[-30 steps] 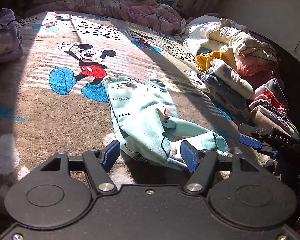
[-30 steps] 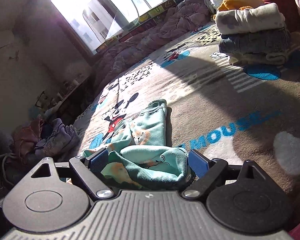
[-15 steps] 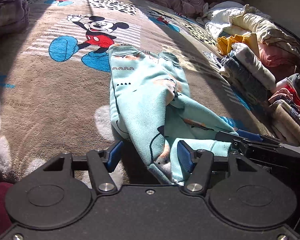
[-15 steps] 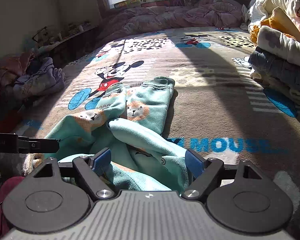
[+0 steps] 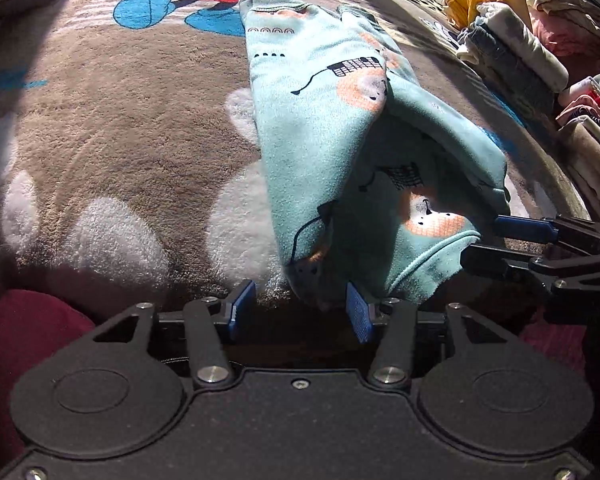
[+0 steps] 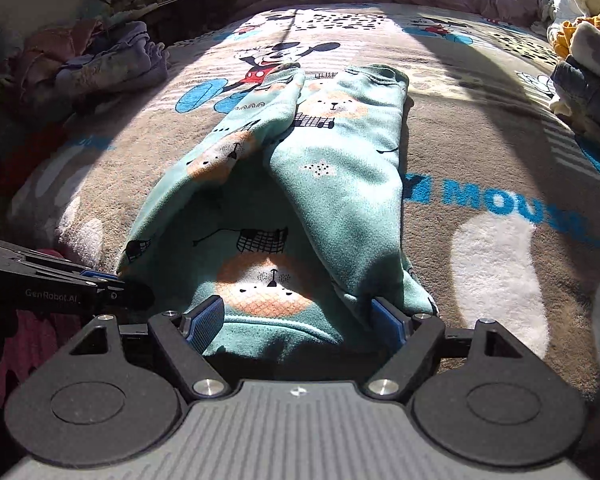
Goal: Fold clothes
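Left wrist view: teal pants [image 5: 324, 92] on the Mickey blanket [image 5: 112, 128], long axis running away from camera, near end lifted. Left gripper [image 5: 298, 308] fingers spread, cloth between them; grip unclear. Folded clothes stack [image 5: 516, 52] right, bare blanket left

Right wrist view: pants [image 6: 332, 168] near hem between spread right gripper [image 6: 298, 320] fingers; grip unclear

My bed [image 6: 480, 152] wears a brown fleece blanket [image 5: 132, 128] printed with Mickey Mouse. On it the teal pants [image 6: 340, 168] run toward twelve o'clock, a folded stack [image 5: 516, 56] sits at two o'clock in my left view, and loose purple clothes [image 6: 108, 64] lie at ten o'clock in my right view.
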Available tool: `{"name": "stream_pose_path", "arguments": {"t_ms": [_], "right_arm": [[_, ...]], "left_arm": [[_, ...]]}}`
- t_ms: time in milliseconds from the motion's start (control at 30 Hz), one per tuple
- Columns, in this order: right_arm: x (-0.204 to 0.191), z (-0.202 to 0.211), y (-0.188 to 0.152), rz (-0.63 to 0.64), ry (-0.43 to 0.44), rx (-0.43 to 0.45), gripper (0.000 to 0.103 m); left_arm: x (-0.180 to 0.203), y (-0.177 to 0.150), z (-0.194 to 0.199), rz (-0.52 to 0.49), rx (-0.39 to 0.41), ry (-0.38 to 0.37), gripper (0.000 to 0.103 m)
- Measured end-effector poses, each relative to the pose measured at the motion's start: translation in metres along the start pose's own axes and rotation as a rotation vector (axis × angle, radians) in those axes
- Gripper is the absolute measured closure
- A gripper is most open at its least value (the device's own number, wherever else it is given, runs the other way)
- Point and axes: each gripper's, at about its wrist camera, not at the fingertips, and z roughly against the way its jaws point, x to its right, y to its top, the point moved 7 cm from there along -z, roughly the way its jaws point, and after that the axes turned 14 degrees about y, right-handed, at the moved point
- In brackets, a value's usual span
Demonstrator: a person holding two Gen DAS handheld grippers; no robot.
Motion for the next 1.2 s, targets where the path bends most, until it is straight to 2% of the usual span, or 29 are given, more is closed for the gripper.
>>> {"name": "stream_pose_path", "arguments": {"t_ms": [100, 200, 300, 367, 500, 567, 667, 767, 967, 1200], "right_arm": [[-0.006, 0.014, 0.000, -0.037, 0.063, 0.015, 0.023], [-0.006, 0.035, 0.013, -0.066, 0.117, 0.084, 0.016], [0.008, 0.047, 0.034, -0.126, 0.141, 0.156, 0.014], [0.024, 0.046, 0.050, -0.162, 0.131, 0.188, 0.014], [0.061, 0.029, 0.080, -0.216, 0.115, 0.231, 0.014], [0.077, 0.018, 0.092, -0.235, 0.134, 0.233, 0.019], [0.099, -0.006, 0.112, -0.211, 0.127, 0.191, 0.030], [0.119, -0.031, 0.129, -0.181, 0.115, 0.150, 0.031], [0.147, -0.079, 0.149, -0.218, 0.174, 0.100, 0.031], [0.168, -0.107, 0.171, -0.351, 0.291, 0.156, 0.029]], "left_arm": [[-0.012, 0.014, 0.021, 0.055, 0.051, -0.028, 0.038], [-0.024, 0.039, 0.027, 0.129, 0.091, -0.060, 0.038], [-0.036, 0.067, 0.028, 0.205, 0.131, -0.092, 0.038], [-0.038, 0.083, 0.021, 0.218, 0.146, -0.095, 0.038], [-0.042, 0.109, -0.003, 0.240, 0.136, -0.105, 0.038], [-0.042, 0.120, -0.019, 0.243, 0.119, -0.103, 0.038], [-0.042, 0.134, -0.044, 0.242, 0.096, -0.108, 0.038], [-0.041, 0.149, -0.067, 0.251, 0.074, -0.122, 0.038], [-0.039, 0.178, -0.096, 0.263, 0.056, -0.153, 0.038], [-0.030, 0.214, -0.120, 0.246, 0.057, -0.198, 0.039]]}}
